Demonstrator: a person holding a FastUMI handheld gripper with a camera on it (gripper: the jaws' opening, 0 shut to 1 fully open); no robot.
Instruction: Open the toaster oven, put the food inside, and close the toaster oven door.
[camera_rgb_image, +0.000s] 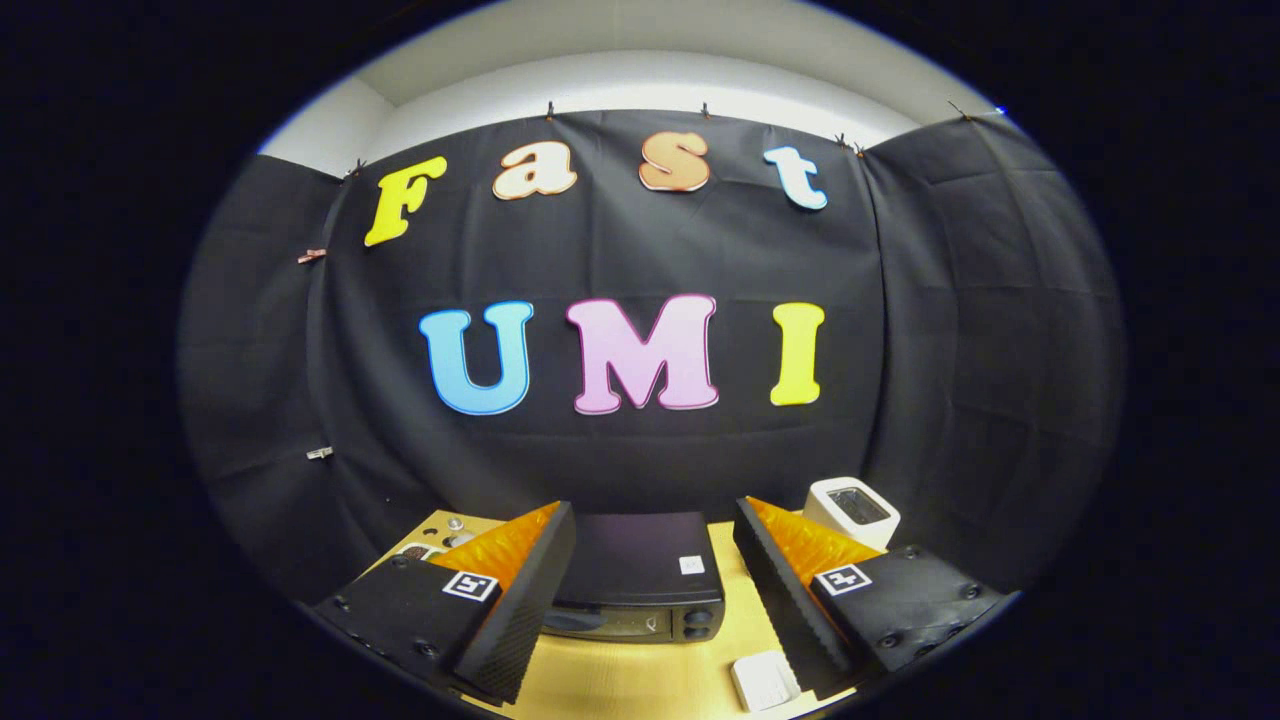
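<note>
The toaster oven is seen door-closed beyond the wide-spread, empty gripper; whether food is inside cannot be told, fitting either stage.

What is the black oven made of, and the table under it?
The toaster oven looks like dark painted metal with a smooth, slightly shiny top; its door looks glassy, though that is hard to tell. The table looks like pale wood or wood-look board, with a matte, faintly grained surface. The gripper is open, its fingers on either side of the oven, apart from it.
</note>
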